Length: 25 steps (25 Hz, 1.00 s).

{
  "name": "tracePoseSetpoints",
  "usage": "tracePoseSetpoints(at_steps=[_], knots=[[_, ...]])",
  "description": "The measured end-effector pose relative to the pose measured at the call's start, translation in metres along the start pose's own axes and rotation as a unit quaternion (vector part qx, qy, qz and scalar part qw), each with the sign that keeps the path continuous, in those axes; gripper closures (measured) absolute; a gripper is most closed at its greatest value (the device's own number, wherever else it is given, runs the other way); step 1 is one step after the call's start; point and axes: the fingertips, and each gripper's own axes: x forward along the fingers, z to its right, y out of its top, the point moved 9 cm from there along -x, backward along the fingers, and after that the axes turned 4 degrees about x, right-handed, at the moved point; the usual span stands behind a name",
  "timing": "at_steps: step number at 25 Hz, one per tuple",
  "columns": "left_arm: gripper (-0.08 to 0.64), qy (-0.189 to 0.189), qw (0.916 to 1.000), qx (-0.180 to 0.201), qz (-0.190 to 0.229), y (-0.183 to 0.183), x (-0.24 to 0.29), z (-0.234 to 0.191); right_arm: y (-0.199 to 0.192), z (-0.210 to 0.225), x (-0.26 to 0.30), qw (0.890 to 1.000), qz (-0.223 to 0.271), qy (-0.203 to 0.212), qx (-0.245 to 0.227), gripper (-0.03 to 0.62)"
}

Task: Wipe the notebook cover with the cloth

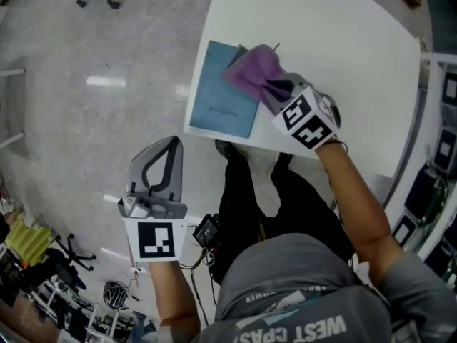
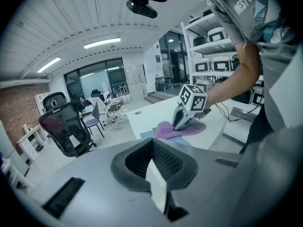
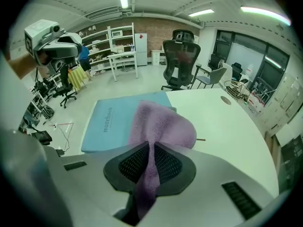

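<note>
Left tongs (image 1: pixel 166 156): held out over the grey floor (image 1: pixel 86 84), off the desk's left edge and well apart from the notebook. Their own view (image 2: pixel 158 169) shows the two ribbed pads meeting at the tip, clenched on nothing.
Left marker cube (image 1: pixel 156 240): sits at the back of the left tongs, its black-and-white square facing up to the head view.
Notebook (image 1: pixel 221 106): pale blue, lying flat and cover up at the near left corner of the desk, one long side close along the desk's edge. In the right gripper view (image 3: pixel 111 122) the word "notebook" runs along the cover. From the left gripper view only a blue sliver (image 2: pixel 147 134) shows beside the cloth.
Cloth (image 1: pixel 253 70): purple and soft, spread over the right part of the notebook's cover and spilling a little onto the desk beyond it (image 3: pixel 161 122). One end is gathered into a narrow fold that runs back between the pads of the right tongs. It shows as a purple patch (image 2: pixel 165 129) in the left gripper view.
Right tongs (image 1: pixel 280 90): tilted steeply down over the notebook's right side, jaws clamped on the cloth's gathered fold (image 3: pixel 150 162).
Right marker cube (image 1: pixel 307 120): just behind the right tongs, above the person's forearm.
Desk (image 1: pixel 343 48): white, bare to the right of the cloth (image 3: pixel 227 126).
</note>
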Motion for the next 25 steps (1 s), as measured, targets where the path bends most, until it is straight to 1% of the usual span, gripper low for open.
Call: tracePoseSetpoints(at_steps=[5, 7, 12, 16, 22, 25], knots=[[0.557, 0.012, 0.9998, -0.015, -0.002, -0.009, -0.009, 0.004, 0.018, -0.006, 0.009, 1.0, 0.004, 0.007, -0.026, 0.535], [0.557, 0.02, 0.9994, -0.025, -0.007, -0.019, -0.015, 0.002, 0.031, -0.01, 0.019, 0.999, 0.007, 0.011, -0.033, 0.535], [0.557, 0.036, 0.9983, -0.042, -0.019, -0.04, -0.029, -0.002, 0.071, -0.025, 0.042, 0.997, 0.022, 0.025, -0.067, 0.535], [0.557, 0.045, 0.9974, -0.05, -0.023, -0.051, -0.034, -0.005, 0.09, -0.033, 0.056, 0.995, 0.032, 0.034, -0.084, 0.535], [0.557, 0.044, 0.9973, -0.052, -0.027, -0.052, -0.031, -0.009, 0.086, -0.029, 0.054, 0.996, 0.04, 0.037, -0.066, 0.535], [0.557, 0.035, 0.9983, -0.041, -0.022, -0.042, -0.024, -0.01, 0.075, -0.023, 0.046, 0.997, 0.037, 0.03, -0.054, 0.535]])
